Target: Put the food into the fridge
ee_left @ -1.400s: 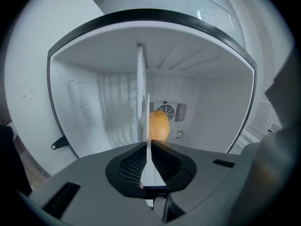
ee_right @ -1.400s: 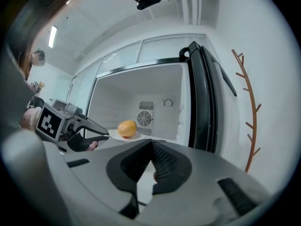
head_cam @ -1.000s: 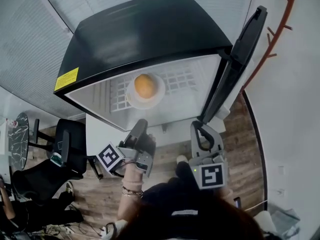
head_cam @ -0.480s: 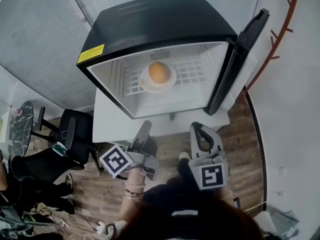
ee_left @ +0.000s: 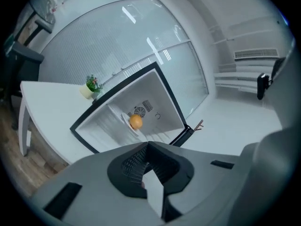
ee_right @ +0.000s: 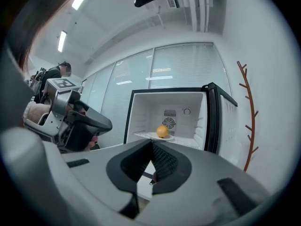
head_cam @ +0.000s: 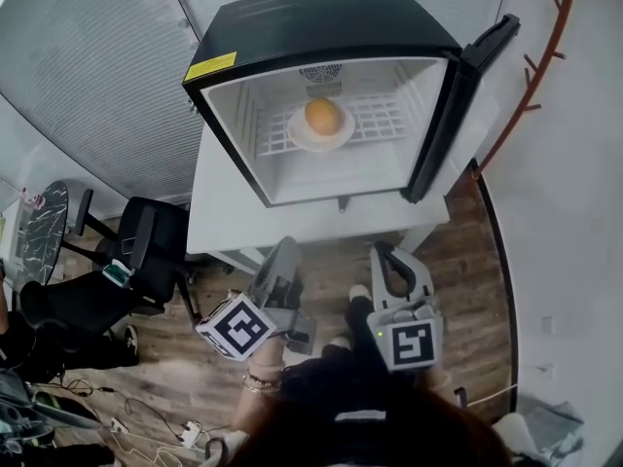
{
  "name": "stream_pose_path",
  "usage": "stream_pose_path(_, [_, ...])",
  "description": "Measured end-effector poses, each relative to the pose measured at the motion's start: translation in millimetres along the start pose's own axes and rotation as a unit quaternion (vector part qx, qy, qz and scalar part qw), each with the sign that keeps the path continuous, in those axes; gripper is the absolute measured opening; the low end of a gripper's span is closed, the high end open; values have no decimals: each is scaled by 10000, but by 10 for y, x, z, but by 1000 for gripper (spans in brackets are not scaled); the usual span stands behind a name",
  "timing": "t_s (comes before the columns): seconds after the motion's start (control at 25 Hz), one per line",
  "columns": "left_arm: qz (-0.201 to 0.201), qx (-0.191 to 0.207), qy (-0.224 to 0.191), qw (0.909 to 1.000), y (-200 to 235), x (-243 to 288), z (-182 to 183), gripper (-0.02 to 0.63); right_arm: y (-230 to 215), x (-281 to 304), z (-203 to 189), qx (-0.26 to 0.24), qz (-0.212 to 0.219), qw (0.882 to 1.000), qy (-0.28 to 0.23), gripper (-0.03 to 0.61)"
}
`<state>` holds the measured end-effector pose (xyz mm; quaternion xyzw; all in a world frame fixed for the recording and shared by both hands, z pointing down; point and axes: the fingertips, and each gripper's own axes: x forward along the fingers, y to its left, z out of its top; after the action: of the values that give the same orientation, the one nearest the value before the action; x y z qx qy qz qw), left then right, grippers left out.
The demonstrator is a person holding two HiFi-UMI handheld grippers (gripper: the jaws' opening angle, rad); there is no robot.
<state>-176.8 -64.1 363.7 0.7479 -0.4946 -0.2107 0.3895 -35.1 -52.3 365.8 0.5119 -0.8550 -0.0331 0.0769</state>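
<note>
The orange [head_cam: 322, 115] sits on a white plate [head_cam: 297, 138] on the wire shelf [head_cam: 382, 125] inside the fridge [head_cam: 321, 22], toward the back and roughly centred. The placing step looks done (if this one fruit is all the food meant). The door [head_cam: 459, 100] stands wide open at the fridge's right side, hinged outward over the edge of the white table [head_cam: 224, 212] that carries the fridge.

The left gripper [head_cam: 284, 251] and right gripper [head_cam: 388, 253] are both held low in front of the person, well apart from the fridge and below the table edge in the head view. In its own view the left gripper [ee_left: 147, 144] has its jaw tips pressed together with nothing between them, and the right gripper [ee_right: 151, 143] shows the same: tips meeting, nothing held. Both views look toward the open cavity, where the orange [ee_left: 136, 122] [ee_right: 162, 131] is plainly seen.

What seems left is shutting the door. That likely falls to the right gripper, which is nearer: reach to the door's outer edge and push it round toward the cabinet, steadily enough that the fridge does not slide on the table and the orange does not roll off the plate.
</note>
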Motion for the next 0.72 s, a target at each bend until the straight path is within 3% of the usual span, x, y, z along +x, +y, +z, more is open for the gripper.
stream_pose_path(0.32, [208,999,-147,9947,-101,-533,-98,-8,299,-406,-43,28,-23,10000,37,1])
stream_pose_path(0.6, [213,2169,-245,9757,-245,-838,-179,-8,484,-731,-86,36,-52,10000,60,0])
stream_pose_path(0.72, [319,2443,-314,9687,-273,-904,-185,-6,472,-818,-64,-3,-63,10000,61,0])
